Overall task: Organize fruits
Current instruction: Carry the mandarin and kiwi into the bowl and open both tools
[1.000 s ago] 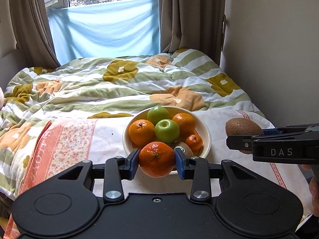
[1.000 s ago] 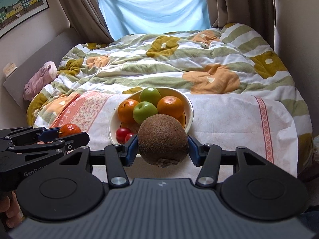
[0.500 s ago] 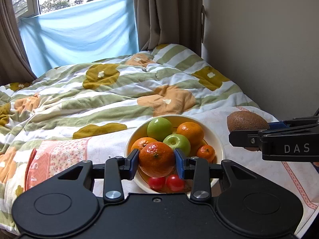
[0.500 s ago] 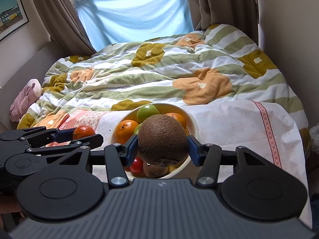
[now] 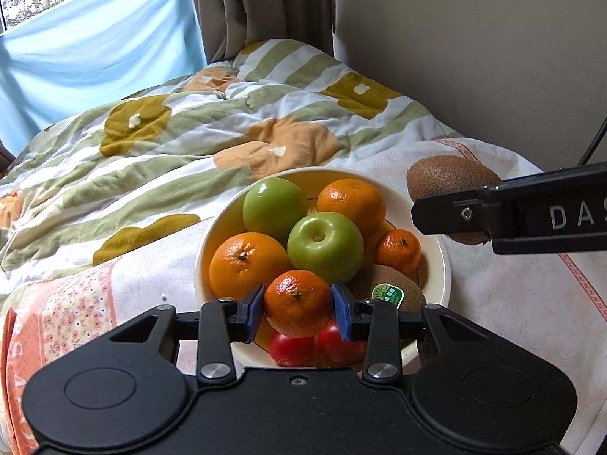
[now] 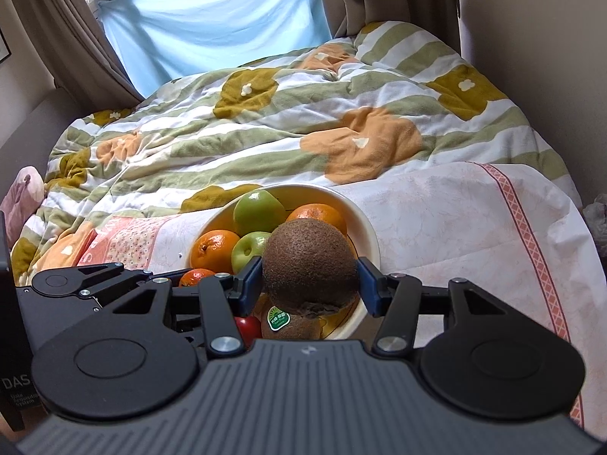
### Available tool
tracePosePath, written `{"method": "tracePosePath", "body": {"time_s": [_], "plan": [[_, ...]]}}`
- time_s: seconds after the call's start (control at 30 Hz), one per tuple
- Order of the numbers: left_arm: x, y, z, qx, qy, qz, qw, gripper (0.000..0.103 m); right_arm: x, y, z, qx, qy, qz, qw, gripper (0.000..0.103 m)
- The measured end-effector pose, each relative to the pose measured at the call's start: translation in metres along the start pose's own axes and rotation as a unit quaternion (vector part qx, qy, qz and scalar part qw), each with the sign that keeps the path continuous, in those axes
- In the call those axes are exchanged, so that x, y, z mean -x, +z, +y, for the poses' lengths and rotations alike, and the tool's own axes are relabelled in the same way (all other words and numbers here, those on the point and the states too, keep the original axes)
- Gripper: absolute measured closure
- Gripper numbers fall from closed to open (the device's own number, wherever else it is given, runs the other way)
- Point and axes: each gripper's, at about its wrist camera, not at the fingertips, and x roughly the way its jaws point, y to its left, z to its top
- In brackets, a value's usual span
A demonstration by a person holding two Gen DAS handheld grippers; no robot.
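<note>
A cream bowl (image 5: 442,261) (image 6: 370,235) on the bed holds two green apples (image 5: 324,248), oranges (image 5: 246,263), a small mandarin (image 5: 398,248), a stickered kiwi (image 5: 390,290) and red tomatoes (image 5: 290,349). My left gripper (image 5: 297,305) is shut on a mandarin (image 5: 297,303), held just above the bowl's near side. My right gripper (image 6: 309,278) is shut on a brown kiwi (image 6: 309,261), hovering over the bowl's near right part. In the left wrist view that kiwi (image 5: 447,176) and the right gripper's finger show at the right. The left gripper (image 6: 197,276) sits low at the left in the right wrist view.
The bowl rests on a white cloth with a pink patterned border (image 6: 474,227), spread over a striped floral quilt (image 6: 284,125). A wall (image 5: 474,57) runs close along the right. Curtains and a blue sheet (image 6: 212,19) cover the window behind. A pink soft item (image 6: 22,189) lies far left.
Both grippers have come forward and down over the bowl, each still holding its fruit. The bowl now looks larger, and the tomatoes and stickered kiwi inside show beneath the jaws.
</note>
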Motion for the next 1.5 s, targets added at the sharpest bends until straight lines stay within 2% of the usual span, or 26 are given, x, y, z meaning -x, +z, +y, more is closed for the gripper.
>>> {"method": "tracePosePath", "body": {"time_s": [0.17,0.2,0.23,0.3,0.33,0.57,0.77,1.27,1.37,1.43,1.5], "plan": [[-0.008,-0.002,-0.002,-0.010,-0.005,0.004,0.9999,0.060,-0.002,0.000,0.001,-0.001,-0.007,0.004,1.000,0.036],[-0.007,-0.002,-0.002,-0.011,-0.007,0.000,0.9999,0.050,-0.001,0.000,0.001,0.000,-0.009,0.004,1.000,0.036],[-0.005,-0.002,-0.002,-0.009,-0.011,-0.006,0.9999,0.025,0.000,0.000,0.001,0.000,-0.011,0.004,1.000,0.036],[0.004,-0.002,-0.001,-0.006,-0.012,-0.027,0.9995,0.002,0.003,0.001,-0.001,0.001,-0.014,0.002,1.000,0.036],[0.009,-0.001,-0.001,-0.007,-0.009,-0.038,0.9992,0.002,0.004,0.001,-0.001,0.001,-0.015,0.001,1.000,0.036],[0.032,-0.001,0.008,0.003,0.006,-0.046,0.9989,0.001,0.010,0.005,-0.004,0.005,-0.019,-0.004,1.000,0.036],[0.046,-0.004,0.021,0.019,0.019,-0.053,0.9982,0.001,-0.007,0.010,-0.001,0.018,-0.013,0.000,1.000,0.036],[0.038,-0.013,0.033,0.019,0.024,-0.038,0.9988,0.001,-0.051,0.003,-0.002,-0.016,0.004,0.013,1.000,0.035],[0.037,-0.013,0.033,0.018,0.022,-0.038,0.9989,0.001,-0.051,0.002,-0.006,-0.026,0.011,0.006,1.000,0.028],[0.038,-0.014,0.033,0.017,0.019,-0.039,0.9989,0.001,-0.050,0.002,-0.007,-0.029,0.018,0.000,0.999,0.001],[0.038,-0.014,0.033,0.016,0.017,-0.039,0.9990,0.001,-0.050,0.002,-0.008,-0.031,0.019,-0.001,0.999,0.000]]}}
